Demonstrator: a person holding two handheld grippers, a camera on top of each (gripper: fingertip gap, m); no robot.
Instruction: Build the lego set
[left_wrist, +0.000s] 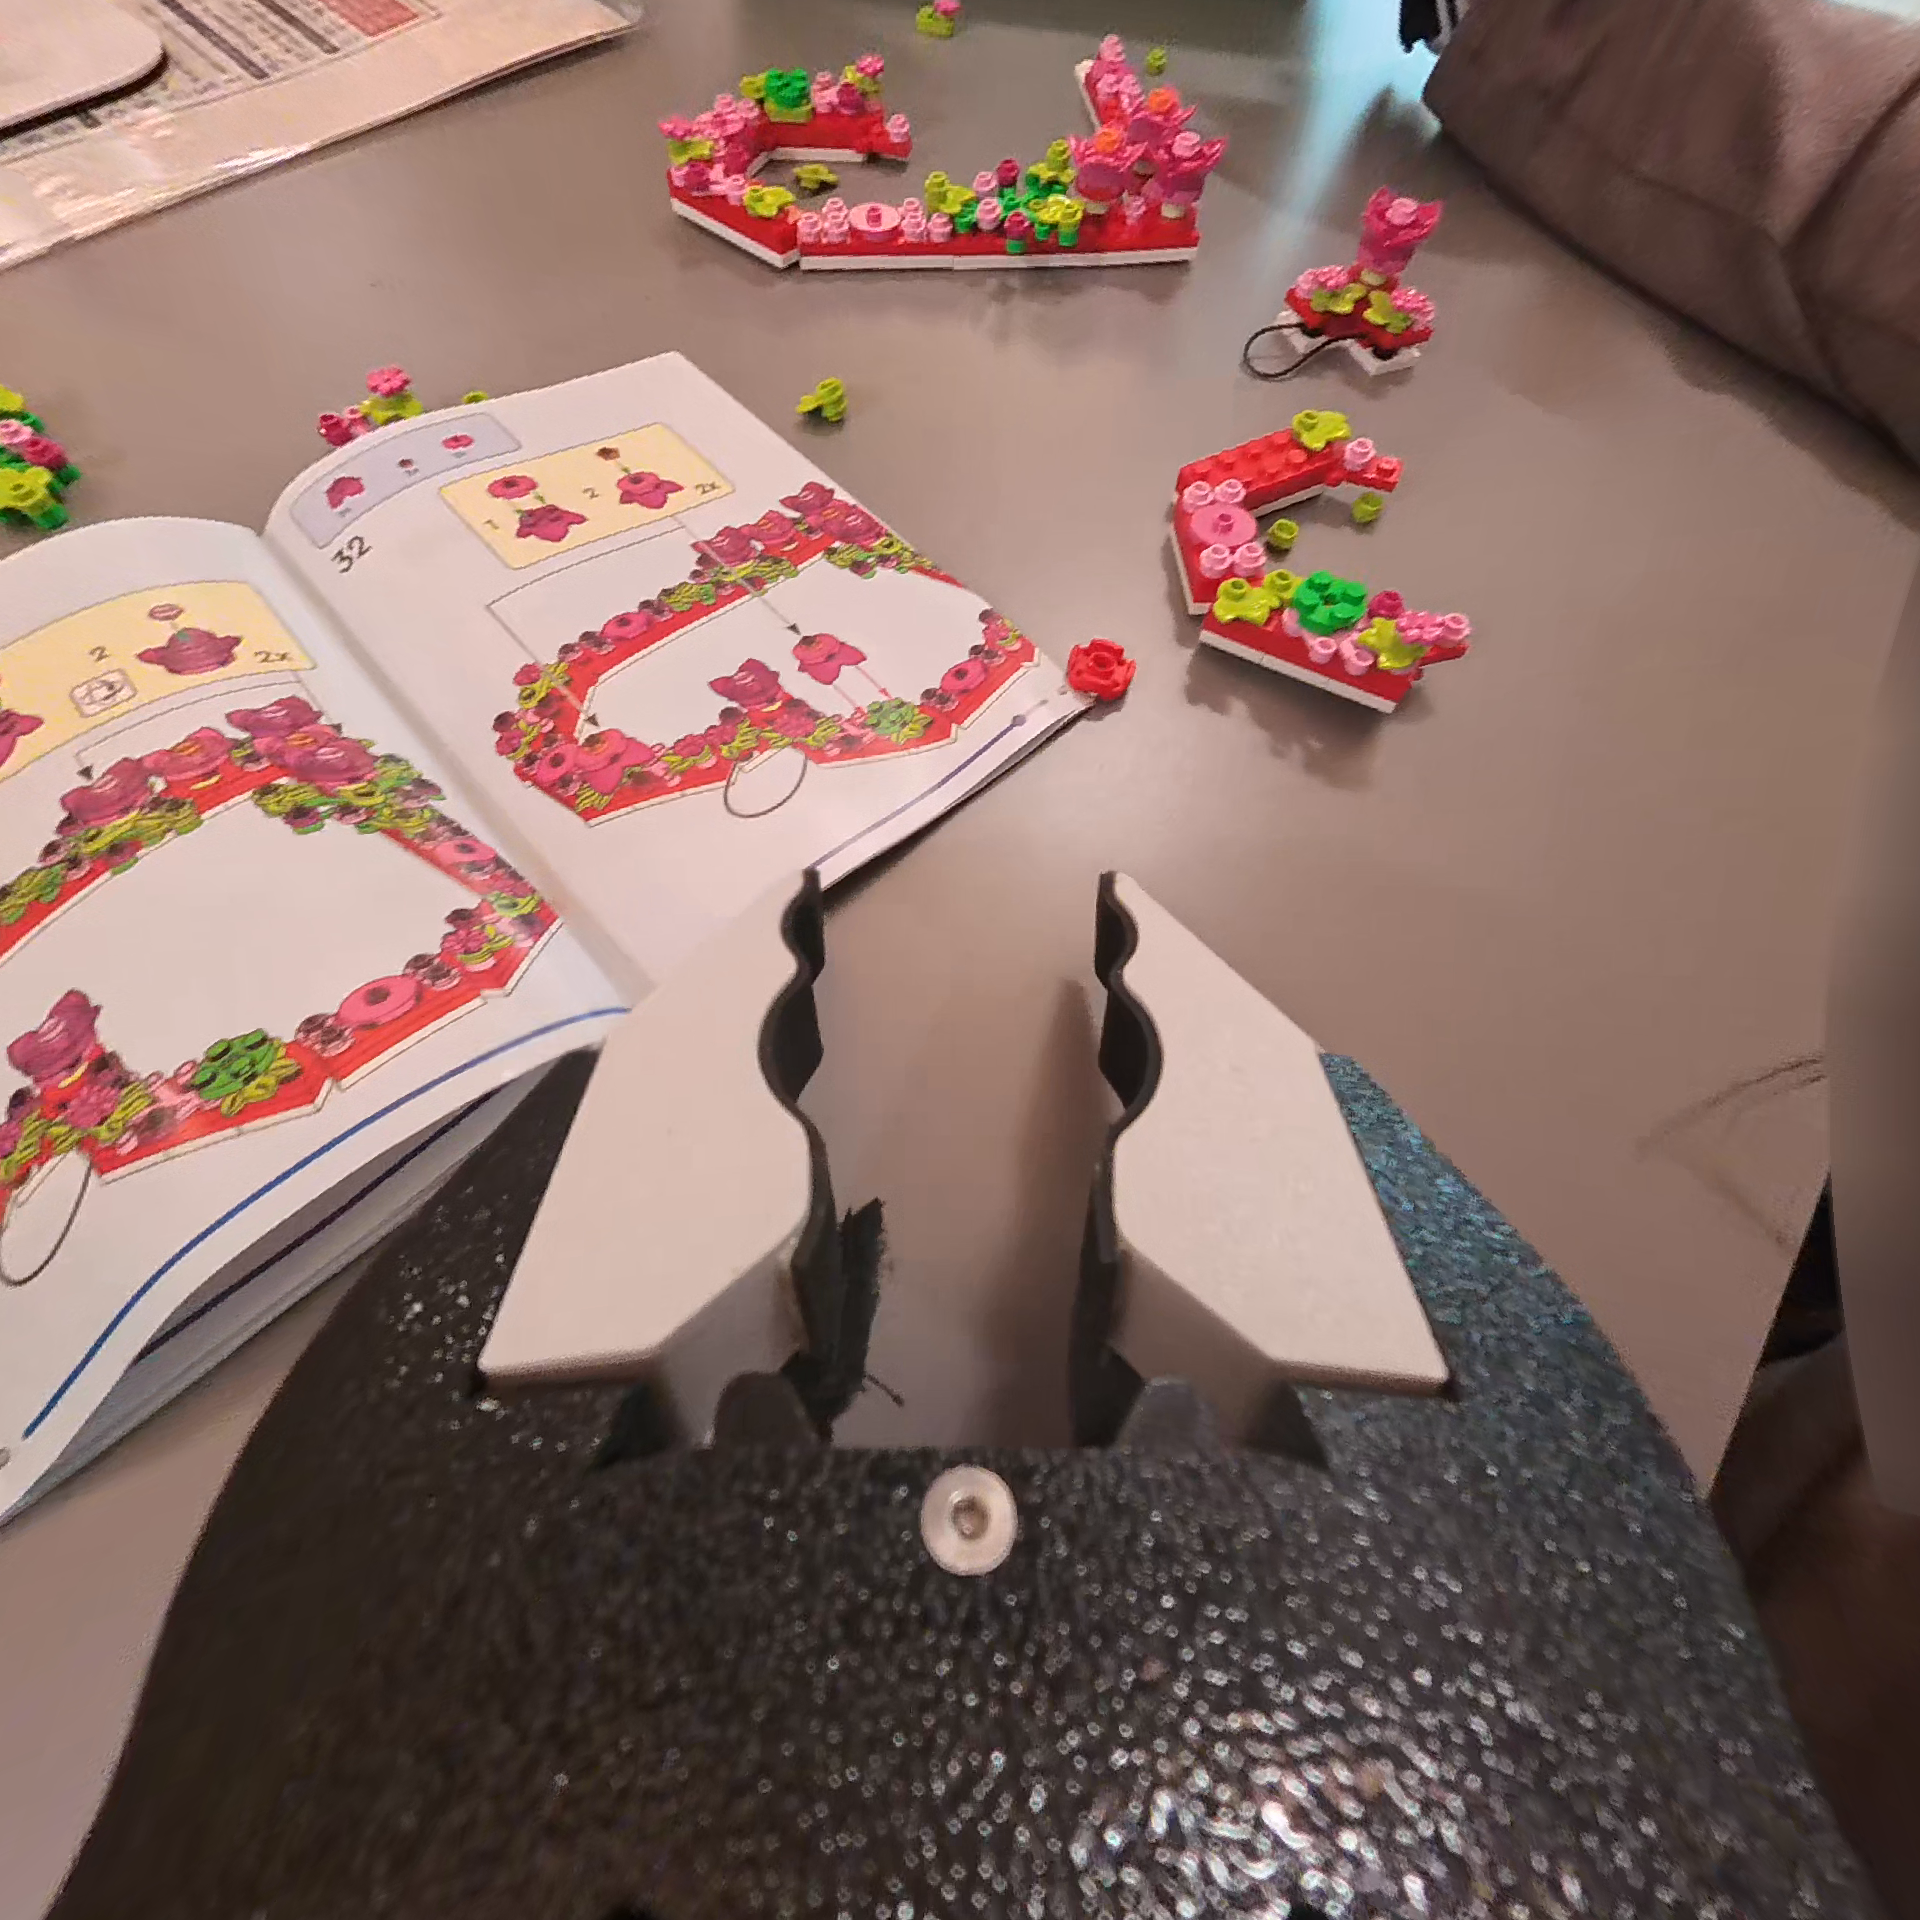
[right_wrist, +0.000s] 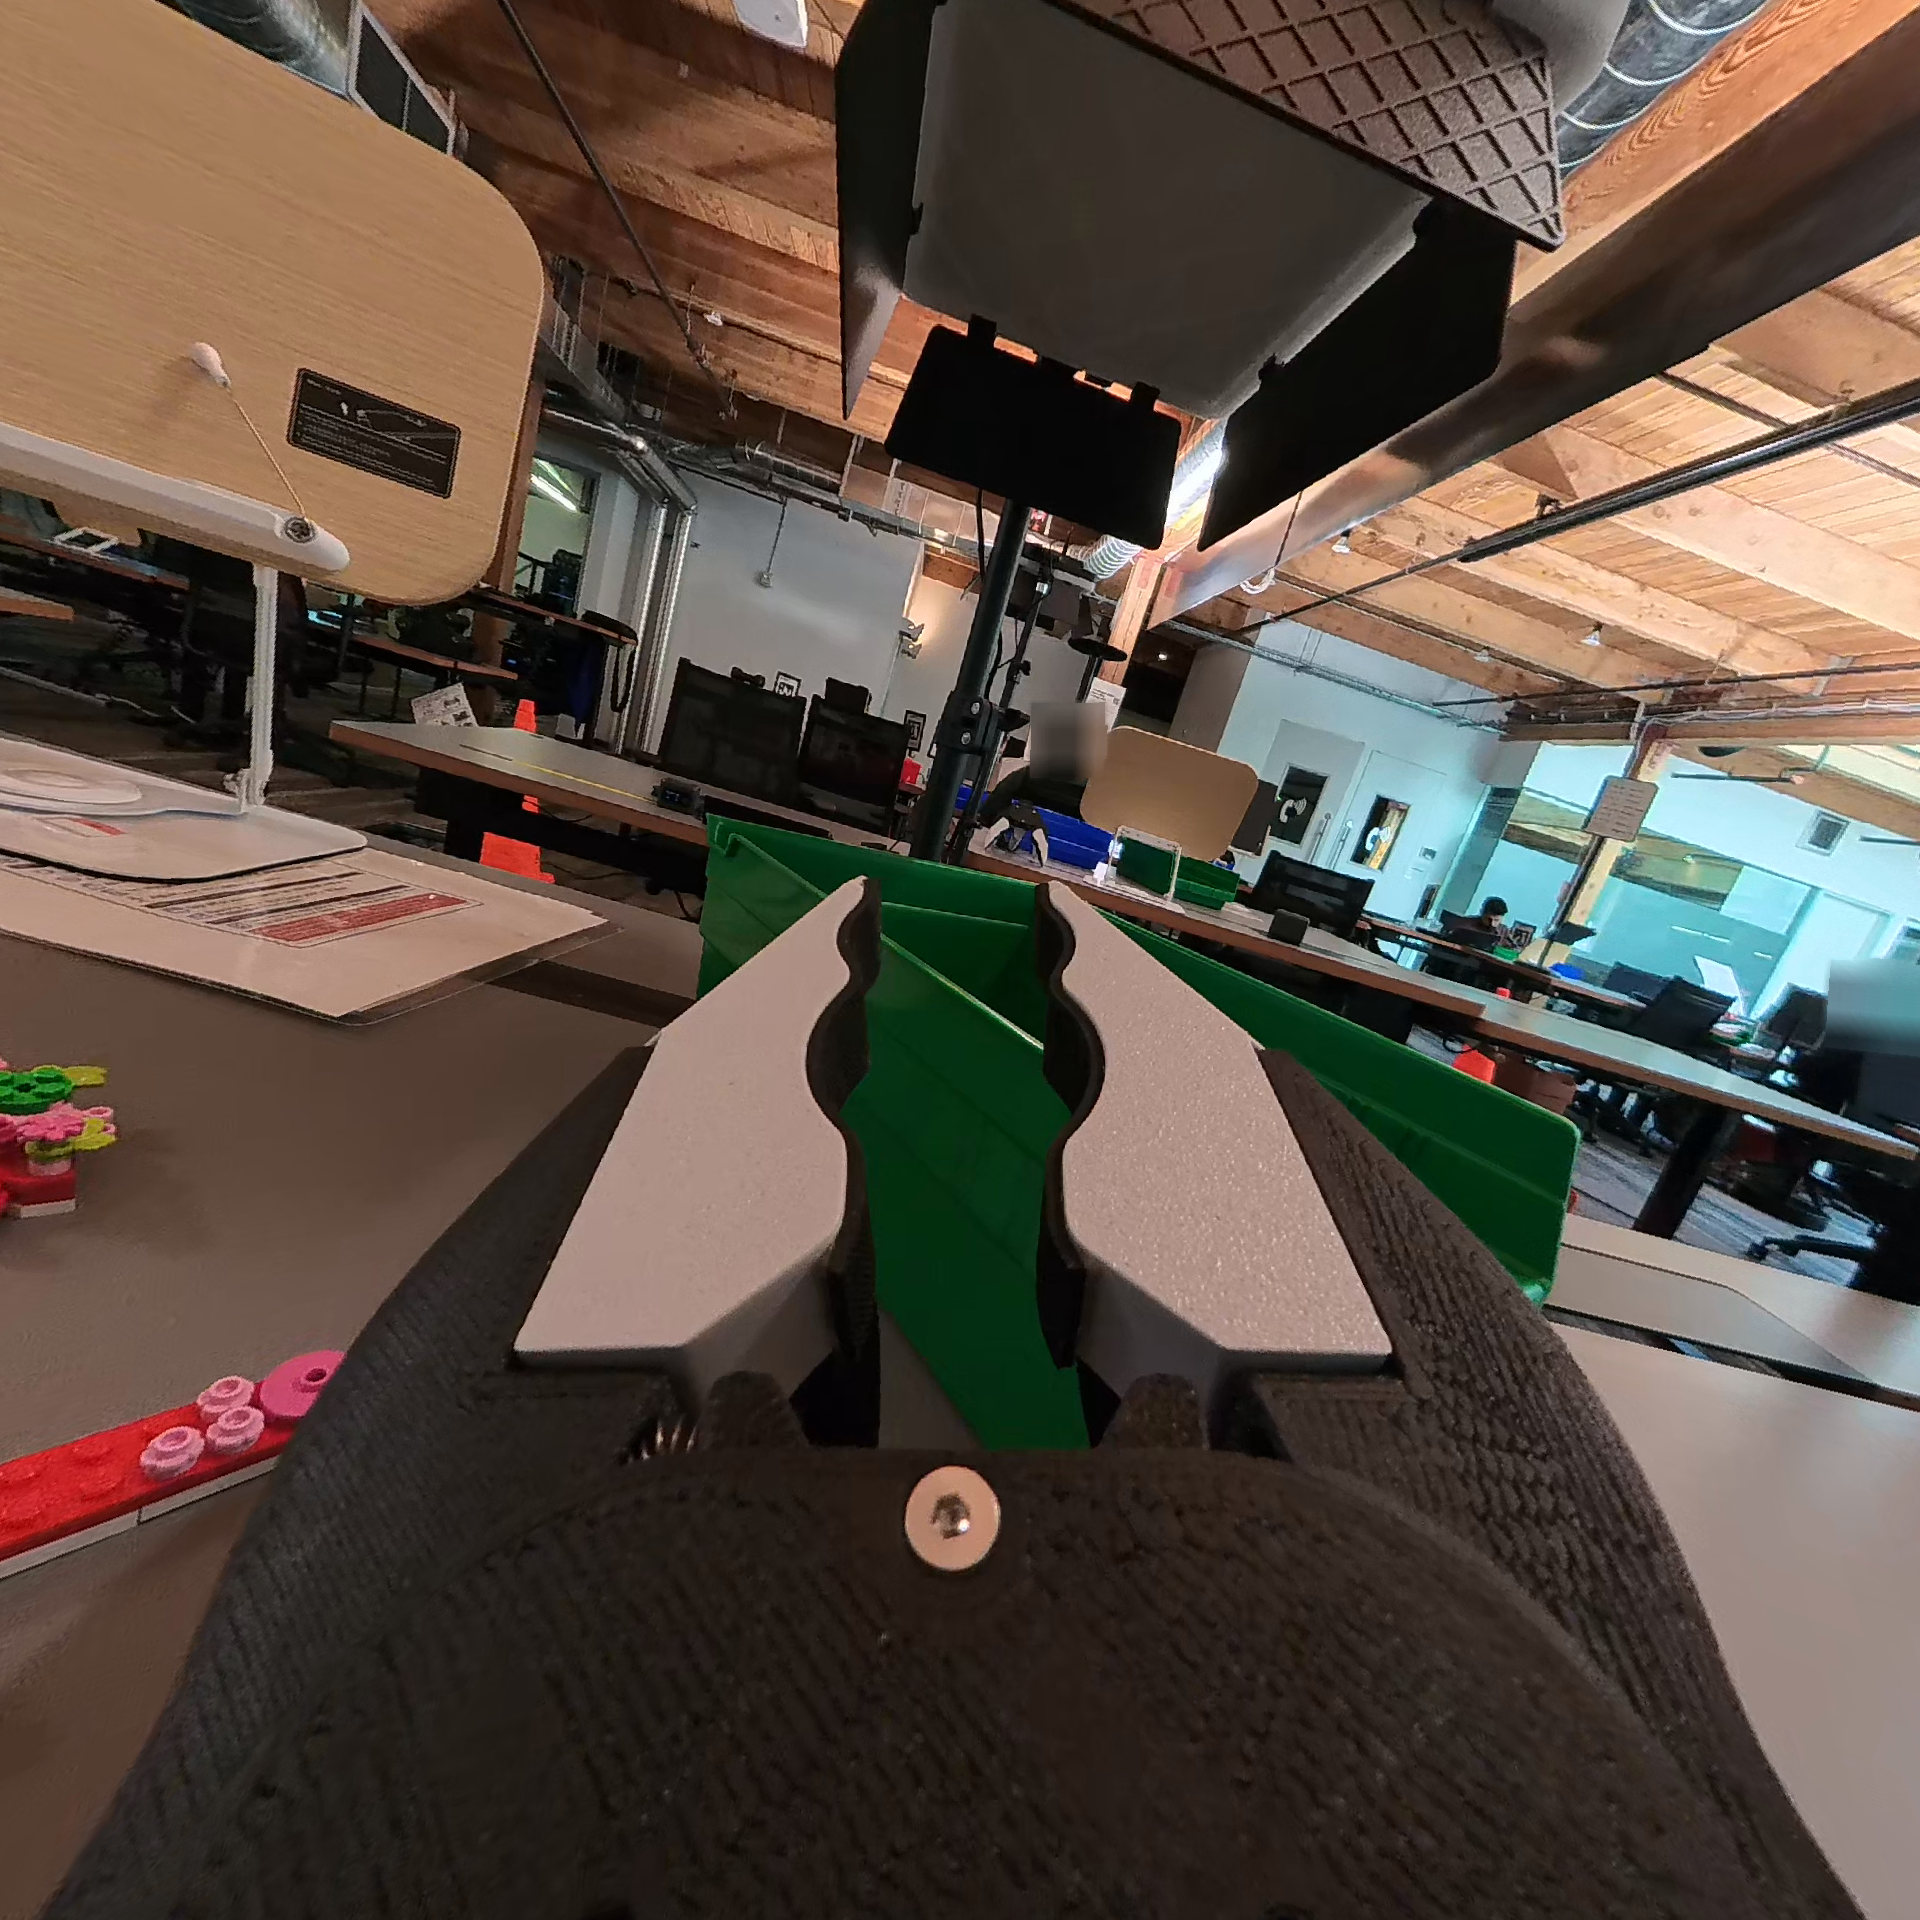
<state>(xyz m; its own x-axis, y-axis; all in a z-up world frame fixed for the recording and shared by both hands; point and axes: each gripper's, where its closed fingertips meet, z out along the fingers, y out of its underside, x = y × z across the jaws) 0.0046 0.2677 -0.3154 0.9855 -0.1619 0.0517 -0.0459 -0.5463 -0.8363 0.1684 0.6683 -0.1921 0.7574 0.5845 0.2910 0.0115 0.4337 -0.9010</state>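
Note:
In the left wrist view my left gripper (left_wrist: 961, 894) is open and empty, held above the grey table (left_wrist: 1351, 935) by the corner of the open instruction booklet (left_wrist: 436, 790). Red lego wreath sections with pink and green flowers lie ahead: a long one (left_wrist: 935, 197) at the back, a curved one (left_wrist: 1309, 571) at the right, a small one with a tall pink flower (left_wrist: 1361, 301). A loose red flower piece (left_wrist: 1099, 665) sits at the booklet's corner. In the right wrist view my right gripper (right_wrist: 956, 899) is open and empty, low over the table, pointing at a green bin (right_wrist: 935, 1143).
Loose flower pieces (left_wrist: 823, 400) lie scattered on the table. A laminated sheet (left_wrist: 260, 94) lies at the back left. A brown cushion (left_wrist: 1714, 208) is at the right. In the right wrist view a red plate with pink studs (right_wrist: 156, 1455) and a lamp stand (right_wrist: 260, 675) are at the left. My hands' fingertips stand some 45 cm from each other. The loose red flower piece (left_wrist: 1099, 665) lies some 7 cm from my left tips, 40 cm from my right tips.

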